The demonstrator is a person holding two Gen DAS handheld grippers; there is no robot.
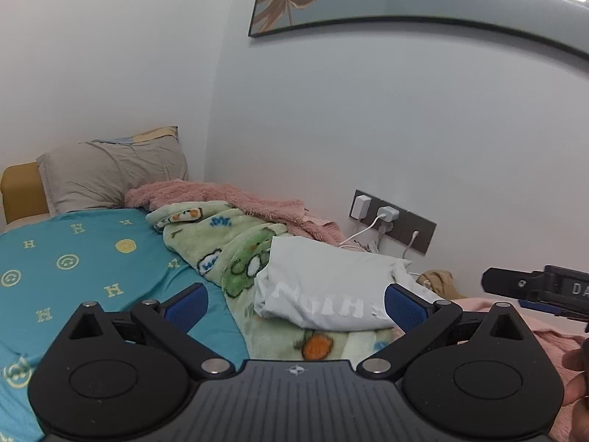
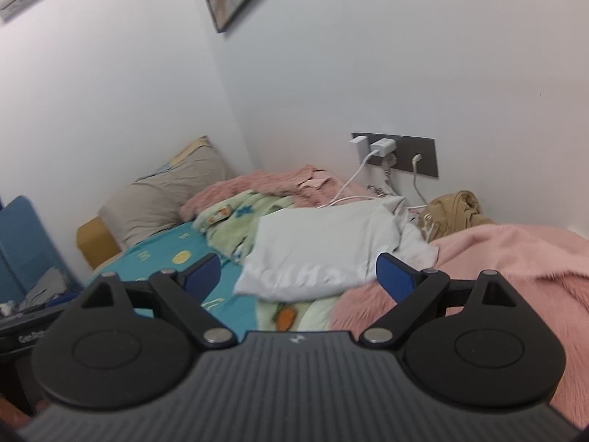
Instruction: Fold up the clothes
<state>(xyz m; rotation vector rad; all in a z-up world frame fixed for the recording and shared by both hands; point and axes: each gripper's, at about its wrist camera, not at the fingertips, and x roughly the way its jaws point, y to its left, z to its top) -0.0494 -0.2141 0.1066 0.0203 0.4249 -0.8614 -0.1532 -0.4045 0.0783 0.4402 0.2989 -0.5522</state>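
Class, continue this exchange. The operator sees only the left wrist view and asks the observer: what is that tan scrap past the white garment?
Observer: A tan garment, bunched up beyond the pink blanket.
Operator: Is the right gripper holding anything?
Observer: No. Its jaws are open with nothing between them; the white garment lies further off.
Operator: Anything left of the bed?
Observer: A blue panel stands there, with grey cloth below it.
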